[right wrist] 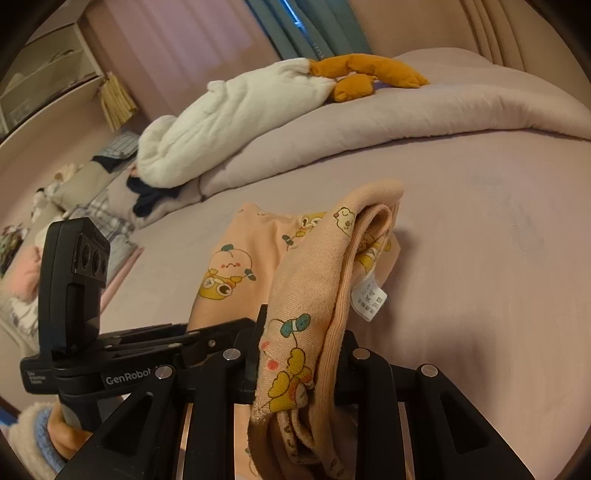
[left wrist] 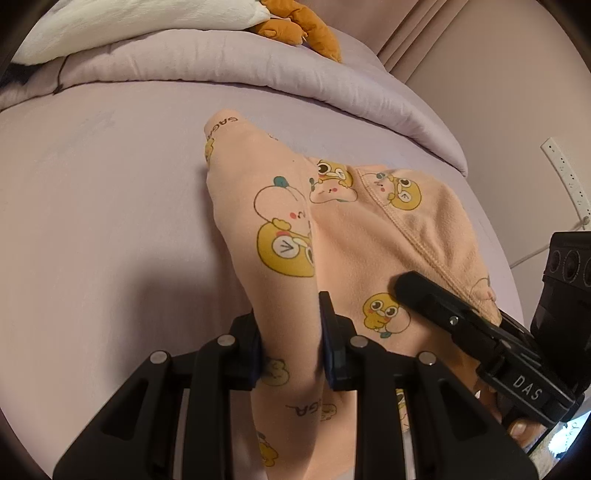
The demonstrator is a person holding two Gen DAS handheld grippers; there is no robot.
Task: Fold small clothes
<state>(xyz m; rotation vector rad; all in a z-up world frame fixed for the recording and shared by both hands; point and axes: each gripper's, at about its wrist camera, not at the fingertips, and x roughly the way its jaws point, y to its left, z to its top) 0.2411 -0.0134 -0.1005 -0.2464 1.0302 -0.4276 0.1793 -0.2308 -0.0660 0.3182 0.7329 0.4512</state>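
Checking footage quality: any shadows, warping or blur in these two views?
Left wrist view: the left claw throws a dark shadow on the bedsheet; edges bend, corners black. Right wrist view: same warping, the shelf soft, the garment sharp.

"DAS" in white on the black body of the right tongs point(left wrist: 436, 314), "GenRobot" in white on the left tongs point(right wrist: 207, 341), partial "SAGA" letters printed on the peach garment point(left wrist: 284, 229), care label point(right wrist: 369, 299) symbols too small to read

A home bedroom: a bed point(right wrist: 480, 258) with folded duvet point(right wrist: 369, 122), plush toy point(right wrist: 258, 110), and curtains point(right wrist: 314, 26) behind it.
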